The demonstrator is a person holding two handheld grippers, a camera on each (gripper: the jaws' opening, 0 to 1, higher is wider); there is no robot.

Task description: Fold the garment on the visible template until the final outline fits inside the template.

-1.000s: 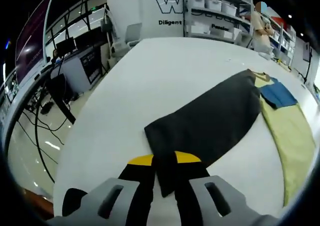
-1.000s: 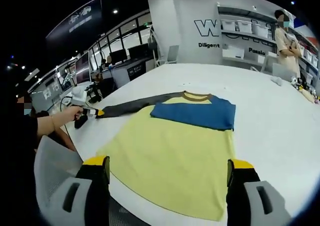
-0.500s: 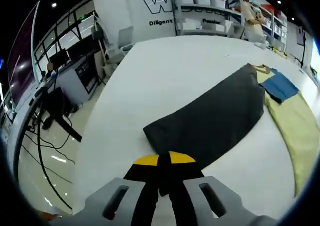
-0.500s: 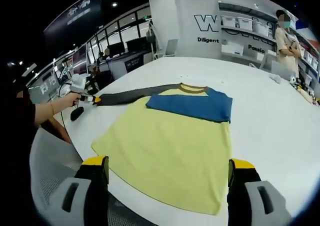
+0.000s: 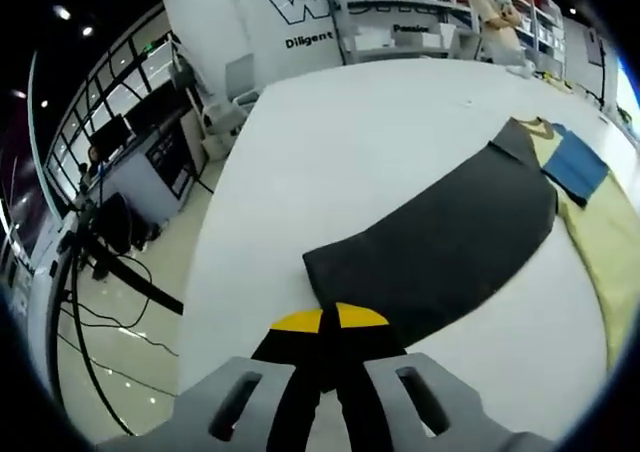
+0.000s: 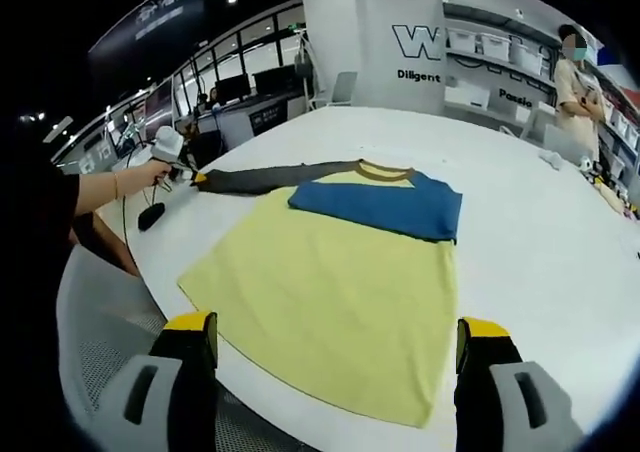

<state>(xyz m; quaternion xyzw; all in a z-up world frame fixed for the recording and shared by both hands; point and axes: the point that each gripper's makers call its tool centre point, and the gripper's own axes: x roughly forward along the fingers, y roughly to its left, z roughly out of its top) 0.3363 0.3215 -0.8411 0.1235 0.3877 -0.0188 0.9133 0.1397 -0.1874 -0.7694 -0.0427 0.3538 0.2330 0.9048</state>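
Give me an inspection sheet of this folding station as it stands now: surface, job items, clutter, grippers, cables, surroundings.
Surface: large white table, rounded edge.
Job's things: yellow long-sleeved shirt lying flat, blue sleeve folded across its chest, dark grey sleeve stretched out sideways. No template outline made out.
Clutter: small items at the table's far edge, too small to identify.
Grippers: left gripper shut on the dark grey sleeve's cuff; right gripper open, near the shirt's hem, holding nothing.
Cables: black cables on the floor beside the table.
Surroundings: white shelving with bins, desks with monitors, a person standing by the shelves.
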